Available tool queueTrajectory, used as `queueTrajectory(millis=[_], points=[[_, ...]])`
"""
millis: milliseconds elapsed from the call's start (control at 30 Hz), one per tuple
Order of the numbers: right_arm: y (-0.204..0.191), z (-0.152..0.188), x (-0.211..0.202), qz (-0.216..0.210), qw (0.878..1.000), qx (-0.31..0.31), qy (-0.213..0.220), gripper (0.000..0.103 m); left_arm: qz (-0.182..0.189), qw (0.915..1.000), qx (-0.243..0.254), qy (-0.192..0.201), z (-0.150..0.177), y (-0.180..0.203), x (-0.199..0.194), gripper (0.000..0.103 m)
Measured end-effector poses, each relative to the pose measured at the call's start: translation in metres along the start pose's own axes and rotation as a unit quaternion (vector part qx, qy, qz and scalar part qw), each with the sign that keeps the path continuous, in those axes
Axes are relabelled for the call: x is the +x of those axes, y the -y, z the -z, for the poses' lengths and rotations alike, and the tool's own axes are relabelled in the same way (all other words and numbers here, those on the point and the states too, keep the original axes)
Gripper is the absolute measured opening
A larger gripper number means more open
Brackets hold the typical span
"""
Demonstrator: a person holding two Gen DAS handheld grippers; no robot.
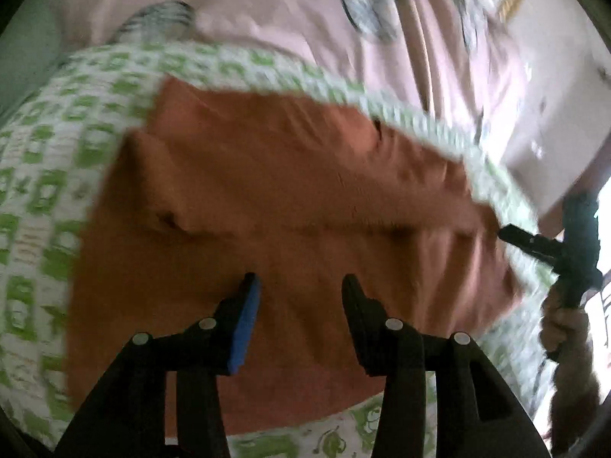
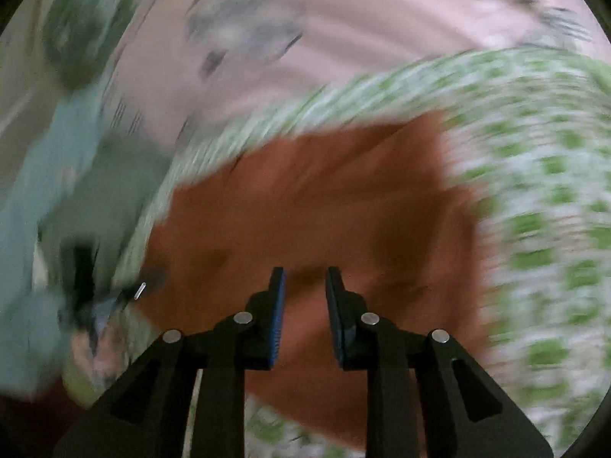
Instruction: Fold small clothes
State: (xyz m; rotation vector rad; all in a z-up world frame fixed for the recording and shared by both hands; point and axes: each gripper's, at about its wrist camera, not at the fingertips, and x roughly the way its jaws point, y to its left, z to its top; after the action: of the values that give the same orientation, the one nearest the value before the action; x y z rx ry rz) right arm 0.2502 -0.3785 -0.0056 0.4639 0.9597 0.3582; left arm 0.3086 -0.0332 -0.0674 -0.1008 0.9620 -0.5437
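Orange garment (image 1: 290, 206) spread on the green-and-white patterned cloth (image 1: 49, 175), both grippers above it.

The pink printed sheet (image 1: 267, 7) forms the largest surface, extending beyond the far edge of the patterned cloth. The patterned cloth surrounds the orange garment on all visible sides. The garment lies partly folded, with a layered fold toward its far-left corner. The left gripper (image 1: 301, 282) is positioned over the garment's near edge, jaws spread wide with nothing between them. The right gripper (image 2: 304, 274), also seen at the garment's right edge in the left wrist view, is over the garment, jaws parted by a narrower gap and gripping nothing. The right wrist view is heavily motion-blurred.
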Motion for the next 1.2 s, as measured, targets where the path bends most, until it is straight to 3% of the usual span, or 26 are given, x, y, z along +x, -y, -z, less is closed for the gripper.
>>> queueTrajectory(millis=[100,167,267,400,433,467,500,600,733,933,1000,1067,1200], points=[[-0.017,0.006,0.038,0.026,0.996,-0.055,-0.065,0.024,-0.031,0.9992,0.022,-0.008,-0.004,0.010,0.017,0.045],[-0.012,0.003,0.051,0.054,0.994,-0.063,-0.076,0.021,-0.038,0.9990,0.018,-0.015,-0.016,0.010,0.024,0.045],[0.012,-0.018,0.051,0.081,0.995,-0.034,-0.046,0.019,-0.057,0.9983,0.008,-0.011,-0.041,-0.002,0.033,0.043],[0.046,-0.059,0.030,0.141,0.989,0.023,0.032,0.020,-0.074,0.9963,-0.039,0.020,-0.094,-0.030,0.034,0.041],[0.055,-0.067,0.020,0.159,0.985,0.040,0.056,0.022,-0.088,0.9941,-0.052,0.036,-0.106,-0.037,0.029,0.042],[0.062,-0.073,0.011,0.168,0.981,0.055,0.076,0.022,-0.105,0.9905,-0.068,0.056,-0.118,-0.046,0.022,0.051],[0.069,-0.078,0.001,0.168,0.979,0.073,0.095,0.022,-0.115,0.9870,-0.084,0.075,-0.127,-0.053,0.013,0.056],[0.072,-0.082,-0.020,0.154,0.976,0.099,0.120,0.022,-0.116,0.9791,-0.130,0.106,-0.139,-0.072,-0.012,0.057],[0.051,-0.052,-0.024,0.118,0.983,0.088,0.107,0.022,-0.105,0.9807,-0.130,0.102,-0.112,-0.068,-0.026,0.058],[0.024,0.017,-0.022,0.067,0.990,0.103,0.076,0.023,-0.063,0.9880,-0.125,0.066,-0.023,-0.029,-0.044,0.058],[0.016,0.038,-0.025,0.046,0.990,0.113,0.073,0.027,-0.048,0.9886,-0.127,0.065,0.005,-0.015,-0.053,0.058],[0.011,0.052,-0.027,0.036,0.989,0.121,0.080,0.042,-0.038,0.9879,-0.133,0.070,0.026,-0.005,-0.061,0.061],[-0.004,0.081,-0.037,0.019,0.986,0.139,0.088,0.045,-0.018,0.9835,-0.166,0.069,0.064,0.003,-0.074,0.062]])
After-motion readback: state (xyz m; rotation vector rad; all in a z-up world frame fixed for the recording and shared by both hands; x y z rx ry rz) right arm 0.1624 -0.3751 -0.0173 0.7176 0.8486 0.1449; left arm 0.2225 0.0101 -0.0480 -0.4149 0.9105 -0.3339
